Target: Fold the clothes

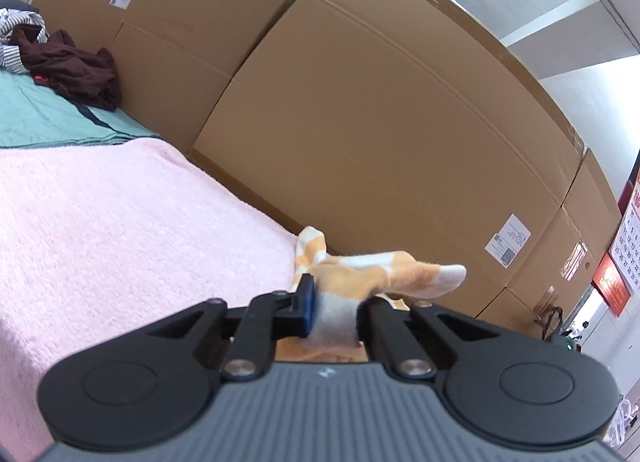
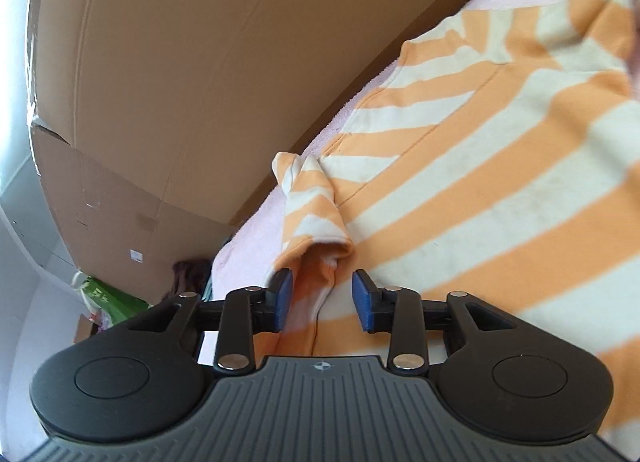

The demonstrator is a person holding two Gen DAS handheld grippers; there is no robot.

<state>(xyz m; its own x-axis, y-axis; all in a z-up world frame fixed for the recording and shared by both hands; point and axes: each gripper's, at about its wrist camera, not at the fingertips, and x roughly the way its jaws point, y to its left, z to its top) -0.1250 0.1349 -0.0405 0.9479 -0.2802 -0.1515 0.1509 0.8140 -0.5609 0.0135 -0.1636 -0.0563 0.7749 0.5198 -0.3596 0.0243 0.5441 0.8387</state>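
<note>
An orange-and-cream striped garment (image 2: 480, 166) lies spread on the pink blanket (image 2: 256, 238) in the right wrist view. Its short sleeve (image 2: 312, 206) is bunched just beyond my right gripper (image 2: 322, 298). That gripper is open, its blue pads (image 2: 285, 298) apart, with the sleeve hem lying loose between them and neither pad pressing on it. In the left wrist view my left gripper (image 1: 332, 310) is shut on a bunched part of the same striped garment (image 1: 384, 274), whose white cuffed end sticks out to the right over the blanket's edge.
Tall cardboard boxes (image 1: 360, 114) stand close along the far side of the bed. A dark maroon garment (image 1: 76, 70) and a striped cloth (image 1: 16, 34) lie on a teal sheet (image 1: 44, 118) at the far left. A red calendar (image 1: 628, 246) hangs at the right.
</note>
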